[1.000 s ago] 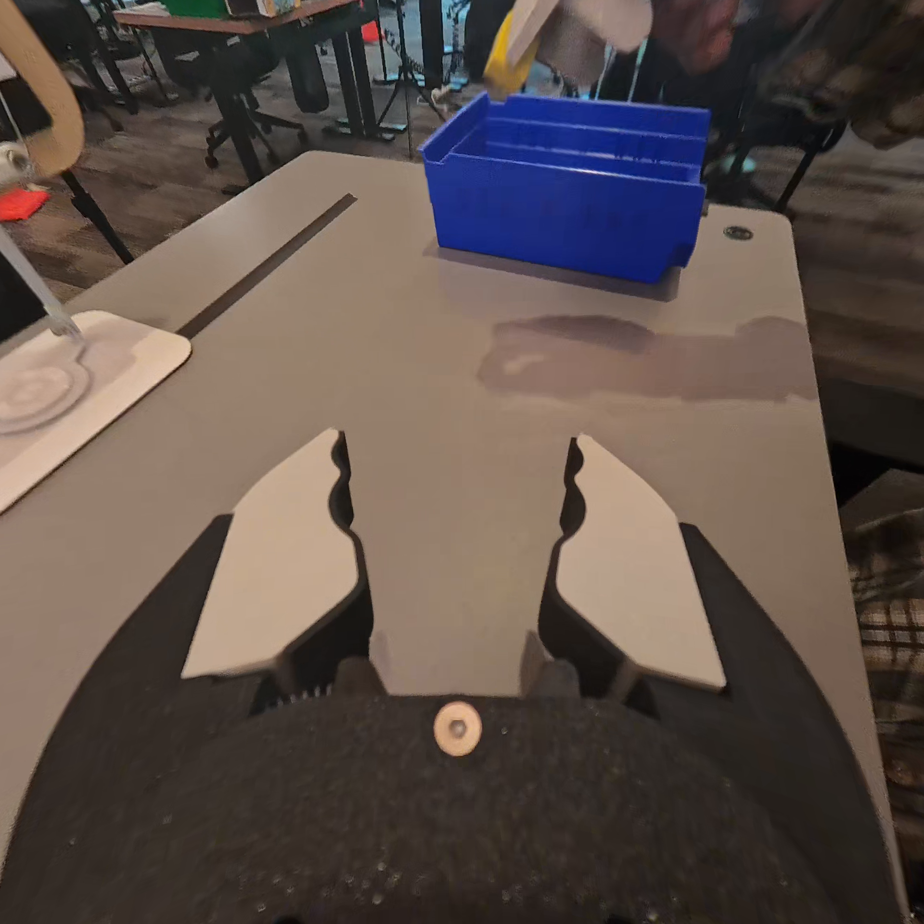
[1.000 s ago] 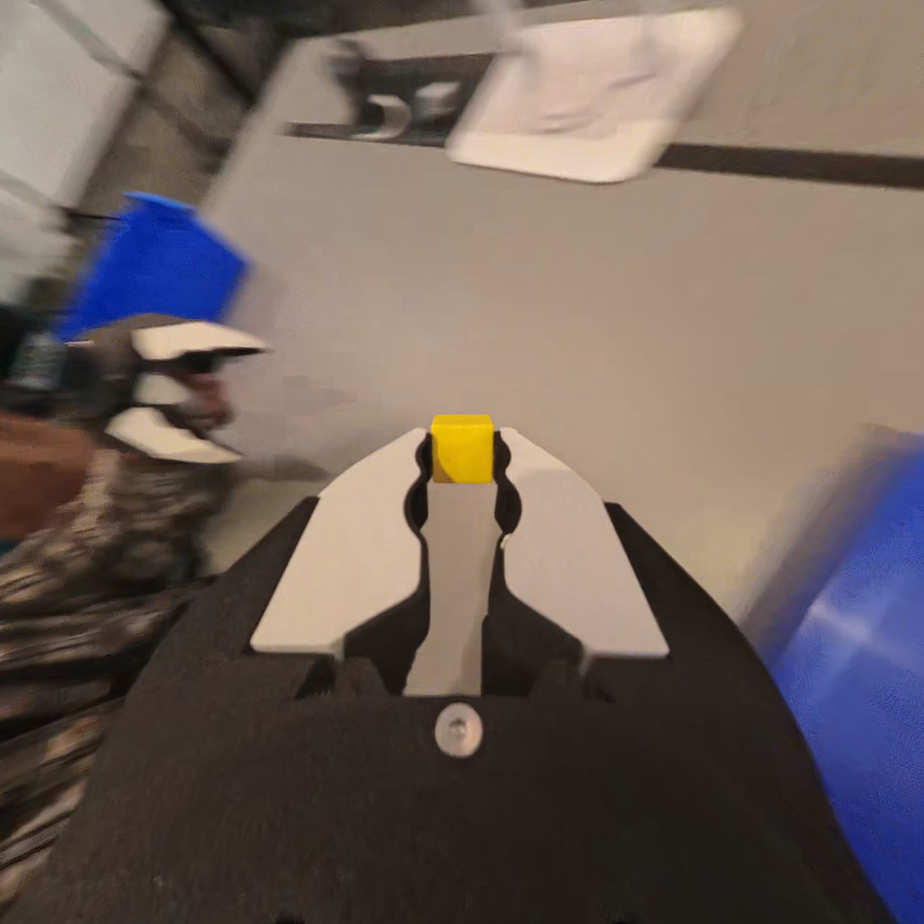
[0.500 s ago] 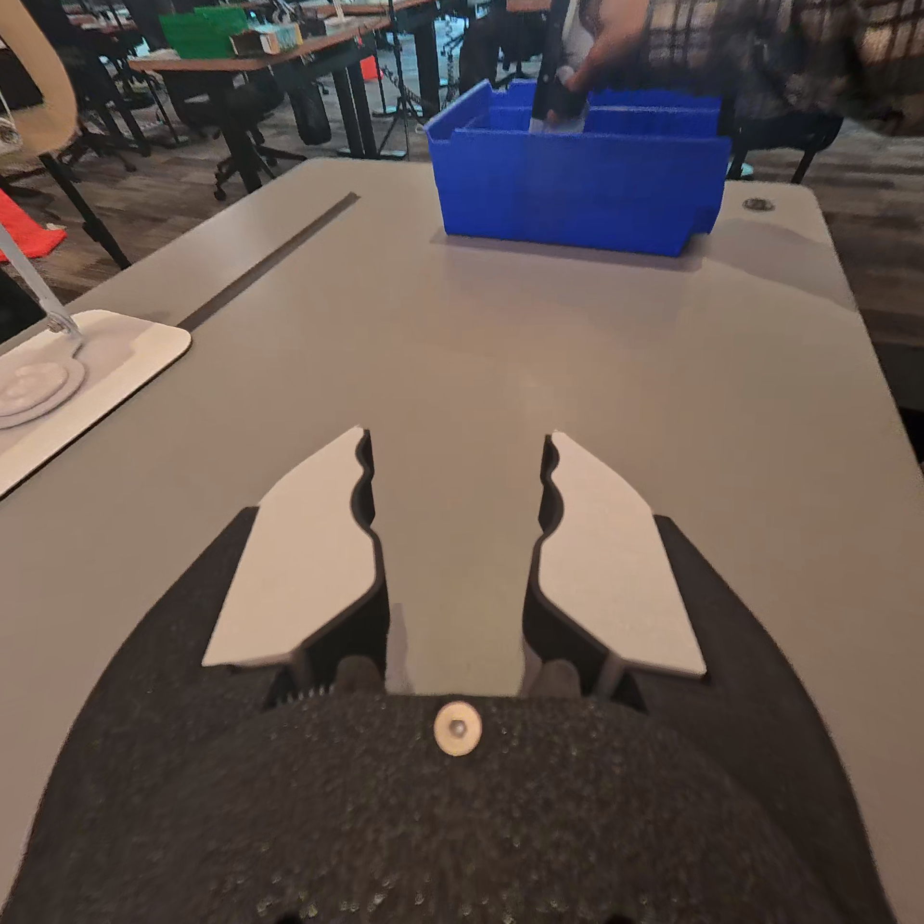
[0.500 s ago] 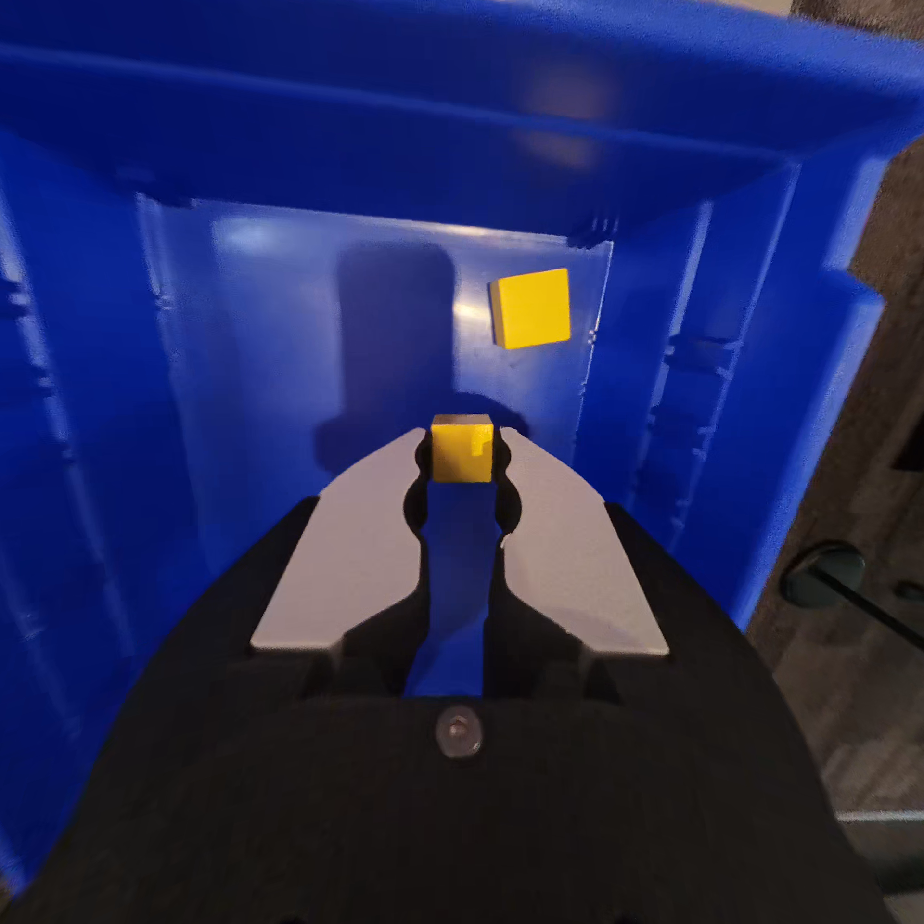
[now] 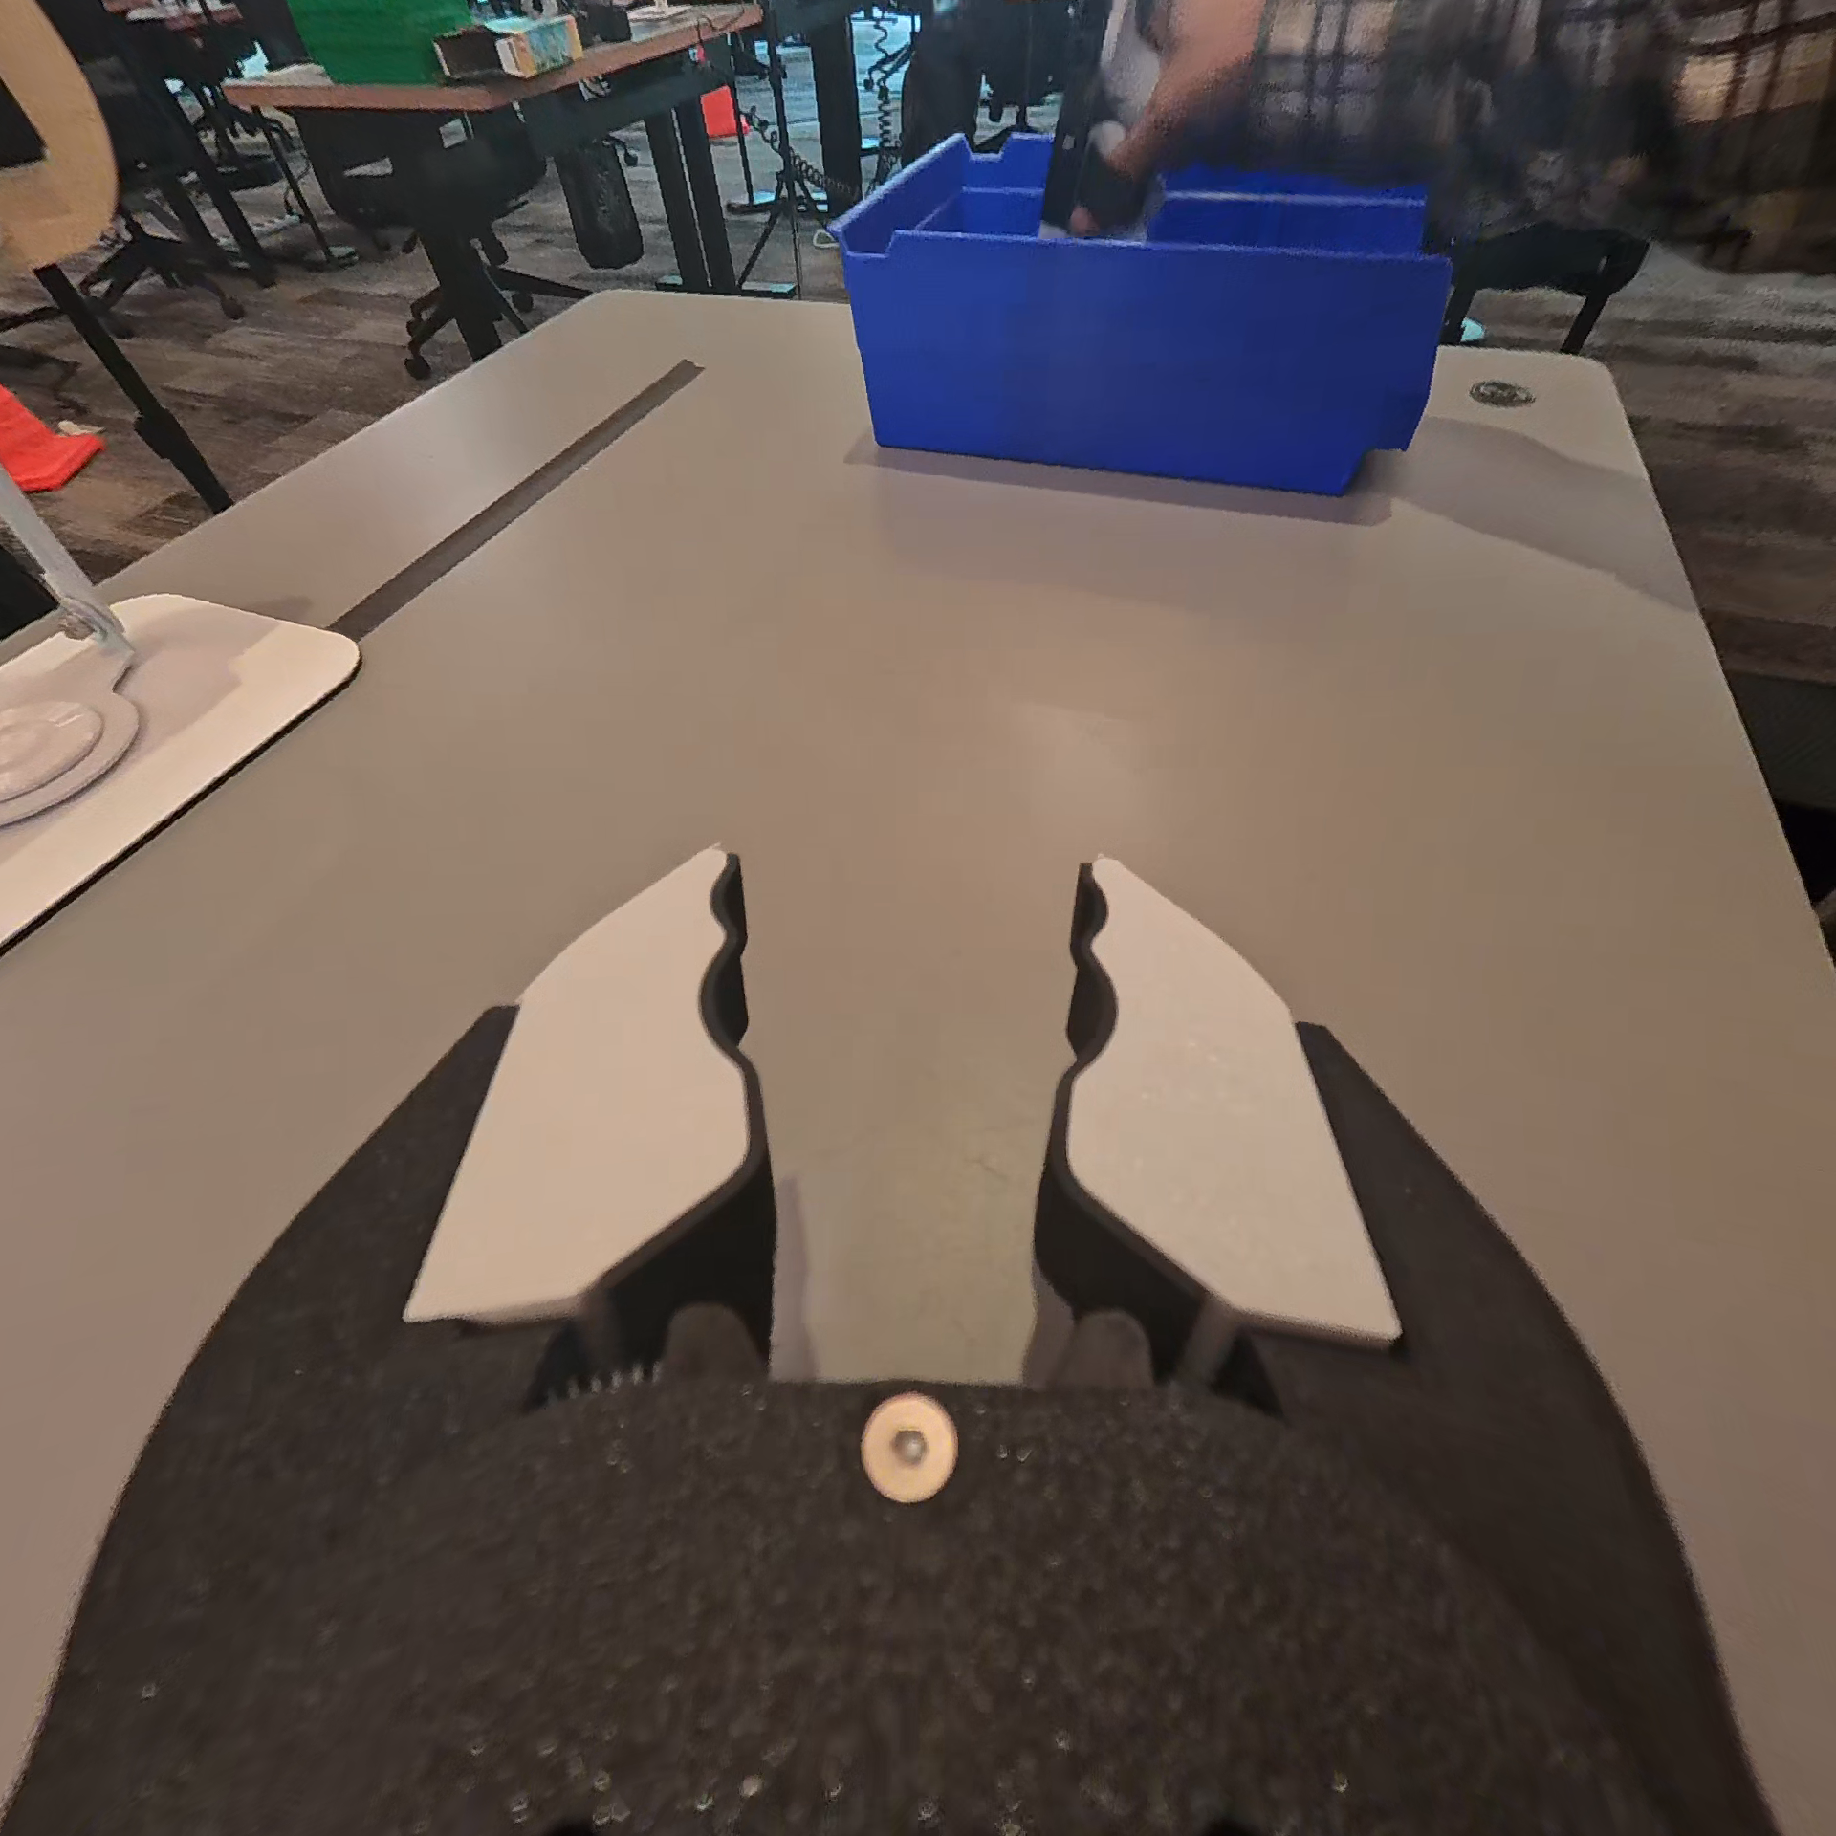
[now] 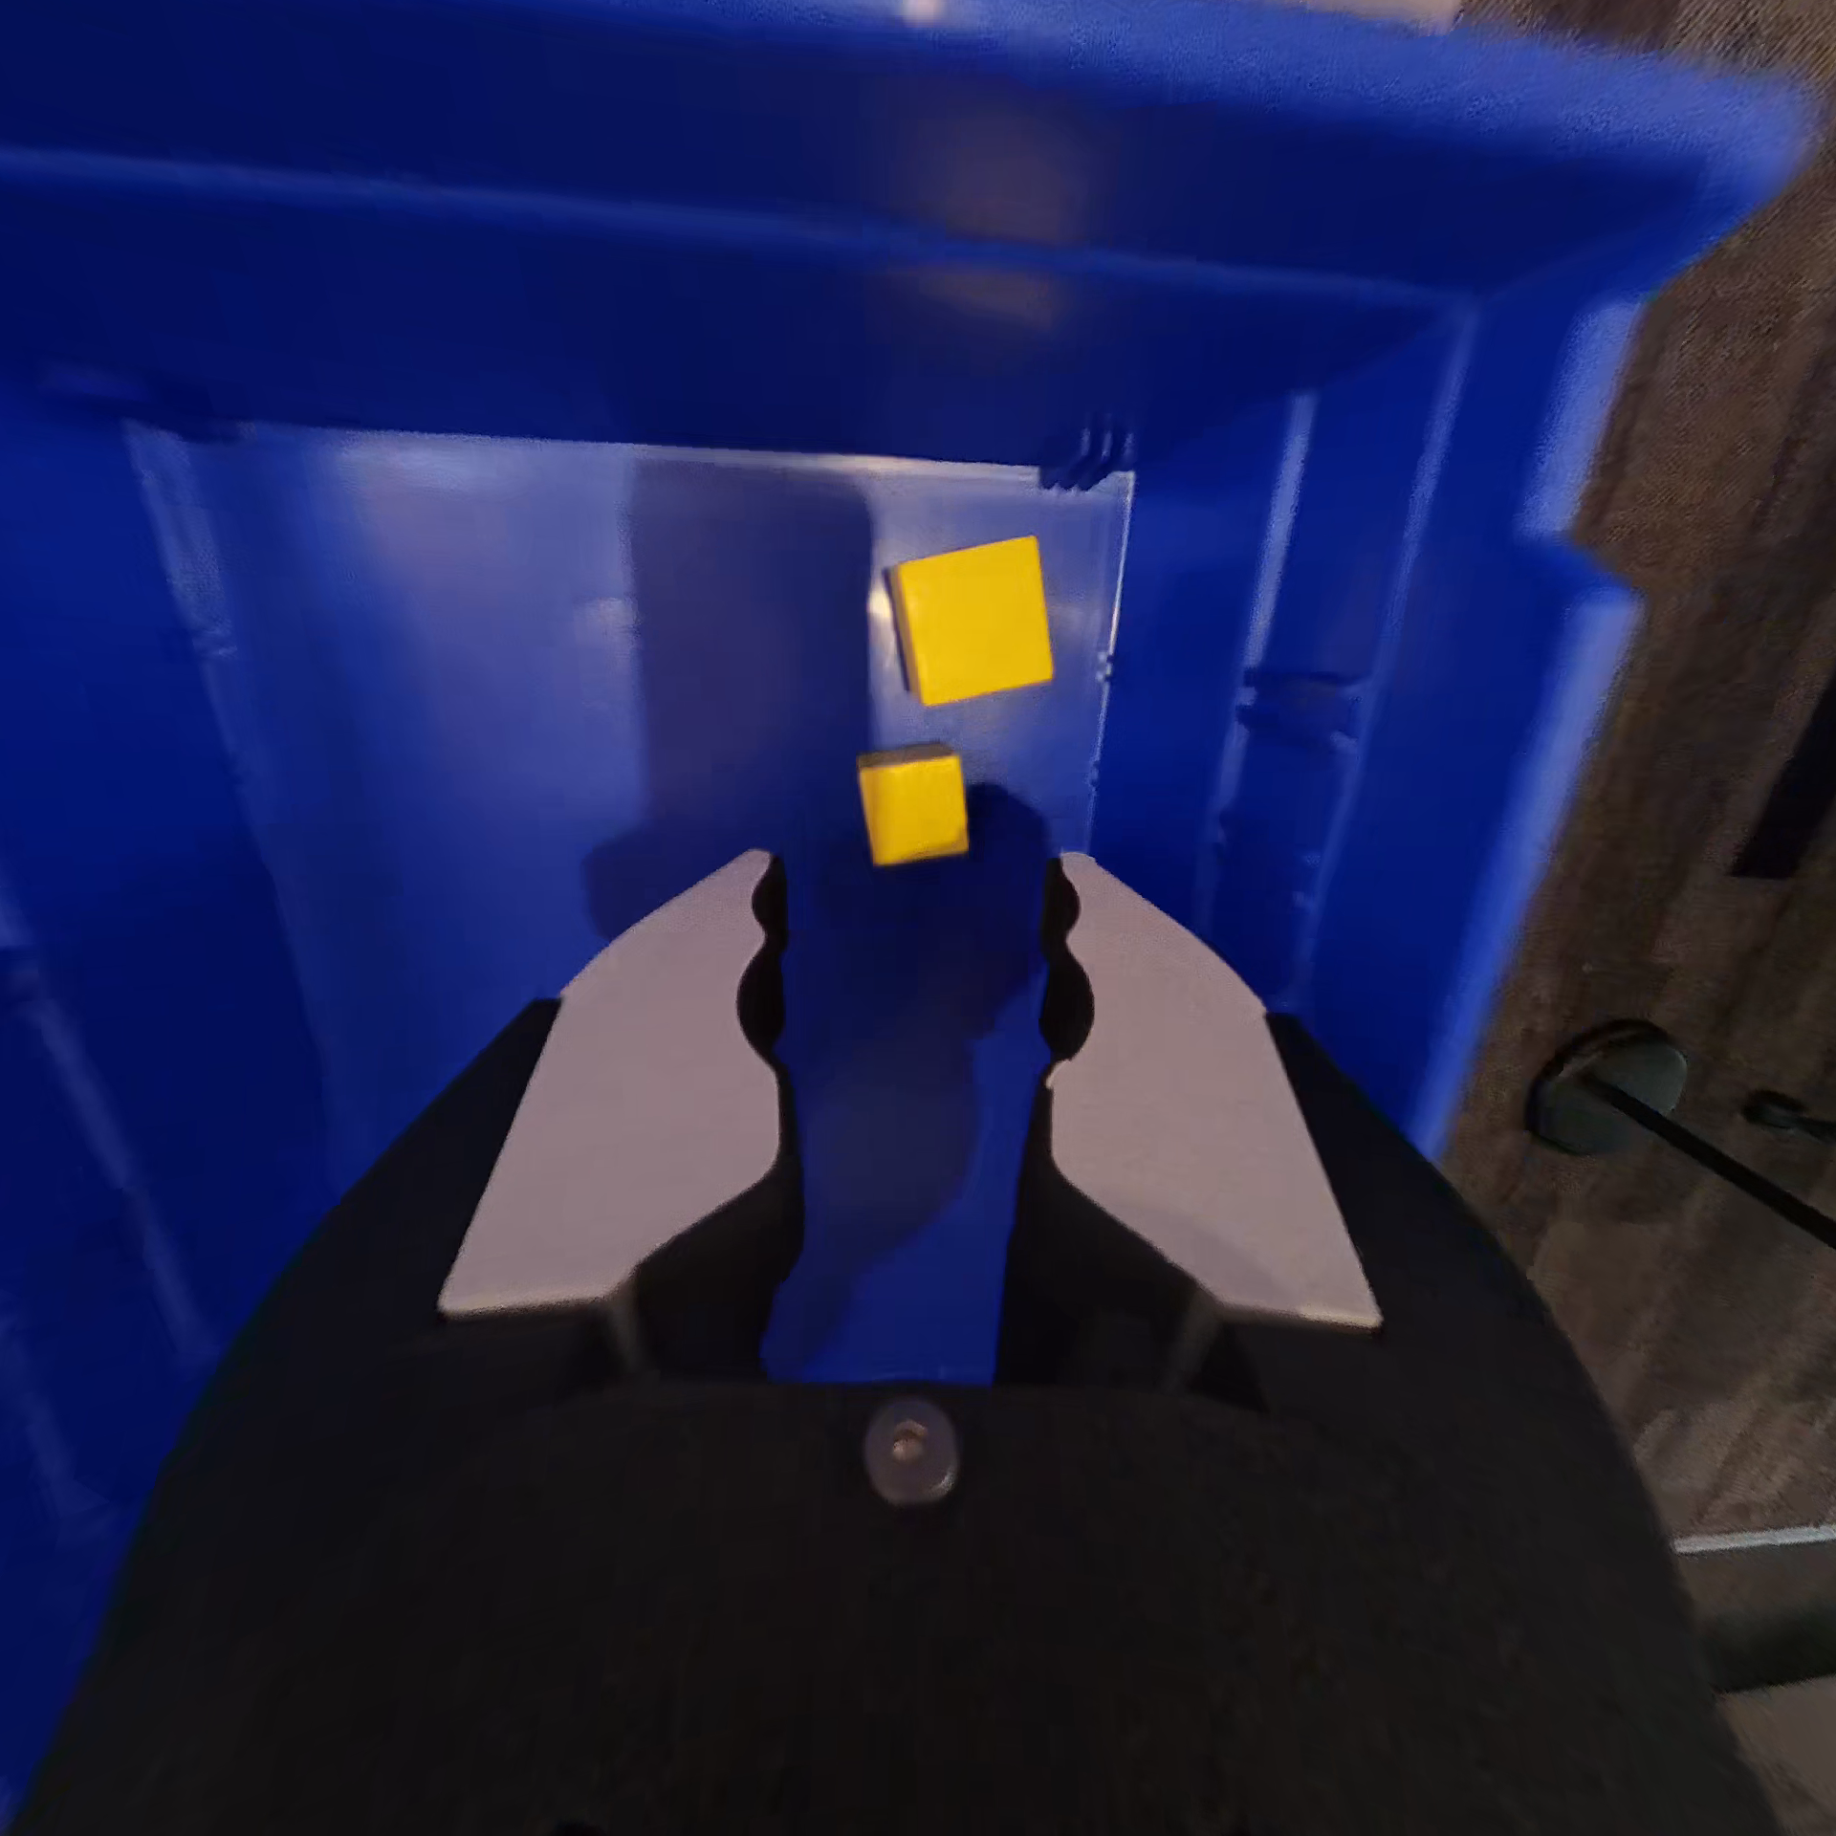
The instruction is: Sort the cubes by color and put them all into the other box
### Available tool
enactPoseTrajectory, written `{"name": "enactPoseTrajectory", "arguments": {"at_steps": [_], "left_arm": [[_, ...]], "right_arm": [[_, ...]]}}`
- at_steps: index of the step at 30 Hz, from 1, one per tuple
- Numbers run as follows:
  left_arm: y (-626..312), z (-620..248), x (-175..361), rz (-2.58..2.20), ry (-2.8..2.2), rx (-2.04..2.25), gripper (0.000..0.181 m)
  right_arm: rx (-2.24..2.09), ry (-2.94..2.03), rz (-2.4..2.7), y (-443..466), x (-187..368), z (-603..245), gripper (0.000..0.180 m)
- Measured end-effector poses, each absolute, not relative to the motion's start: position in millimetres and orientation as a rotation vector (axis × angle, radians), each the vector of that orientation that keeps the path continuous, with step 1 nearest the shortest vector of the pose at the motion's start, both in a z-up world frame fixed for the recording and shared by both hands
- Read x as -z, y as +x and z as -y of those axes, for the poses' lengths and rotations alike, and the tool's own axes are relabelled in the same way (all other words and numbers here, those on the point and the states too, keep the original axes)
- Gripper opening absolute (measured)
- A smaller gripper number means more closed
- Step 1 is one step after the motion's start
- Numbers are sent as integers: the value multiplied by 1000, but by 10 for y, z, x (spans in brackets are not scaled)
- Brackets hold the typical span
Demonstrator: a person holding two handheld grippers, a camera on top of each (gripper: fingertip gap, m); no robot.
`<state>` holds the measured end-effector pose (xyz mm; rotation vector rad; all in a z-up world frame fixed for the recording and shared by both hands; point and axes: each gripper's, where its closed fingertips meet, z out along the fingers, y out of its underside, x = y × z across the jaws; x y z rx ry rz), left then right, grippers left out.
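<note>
My right gripper (image 6: 909,869) is open above the inside of a blue box (image 6: 348,695). A small yellow cube (image 6: 912,805) sits free just beyond its fingertips, over the box floor. A second yellow cube (image 6: 972,618) lies on the floor near the box's right wall. My left gripper (image 5: 904,874) is open and empty above the grey table (image 5: 994,695). In the left wrist view the blue box (image 5: 1143,368) stands at the table's far end, with a person's hand and the other gripper (image 5: 1093,199) reaching into it.
A white pad with a lamp base (image 5: 129,715) lies at the table's left edge. A dark strip (image 5: 517,497) runs along the table's left side. Desks and chairs (image 5: 447,149) stand beyond the table. Floor and a cable (image 6: 1689,1143) show right of the box.
My right gripper has opened and let go of the yellow cube, which now sits free beyond the fingertips inside the box. My left gripper has barely moved.
</note>
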<state>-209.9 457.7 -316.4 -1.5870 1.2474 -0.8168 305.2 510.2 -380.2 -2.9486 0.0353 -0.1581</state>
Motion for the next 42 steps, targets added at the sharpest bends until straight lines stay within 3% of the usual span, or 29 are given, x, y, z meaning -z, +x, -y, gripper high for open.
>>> {"name": "enactPoseTrajectory", "arguments": {"at_steps": [8, 11, 14, 22, 28, 32, 36, 39, 42], "left_arm": [[-2121, -4614, 3149, -1216, -1592, 814, 63], [-2125, -4620, 3138, -1212, -1585, 799, 63], [-2121, -4628, 3149, -1203, -1591, 808, 62], [-2209, -4729, 3062, -1156, -1585, 786, 62], [-2529, -4737, 2386, -1027, -1490, 822, 64], [-3192, -4514, 1785, -1018, -1447, 770, 67], [-4387, -4608, 1472, -1000, -1542, 425, 66], [-5271, -4837, 1577, -976, -1661, 277, 66], [-5778, -5013, 2030, -995, -1829, 390, 64]], "right_arm": [[58, -2454, 202, 2046, 1665, -5223, 60], [-68, -2245, 299, 1401, 1309, -5123, 61], [-243, -2078, 385, 753, 1434, -5002, 63], [-639, -1825, 415, -417, 2662, -5029, 70], [-836, -1692, 326, -861, 2948, -5064, 75], [-747, -1666, 408, -991, 3045, -5070, 76], [-699, -1677, 493, -1124, 3144, -5049, 76], [-700, -1692, 514, -1224, 3179, -5050, 76], [-694, -1696, 524, -1330, 3163, -5055, 76]]}}
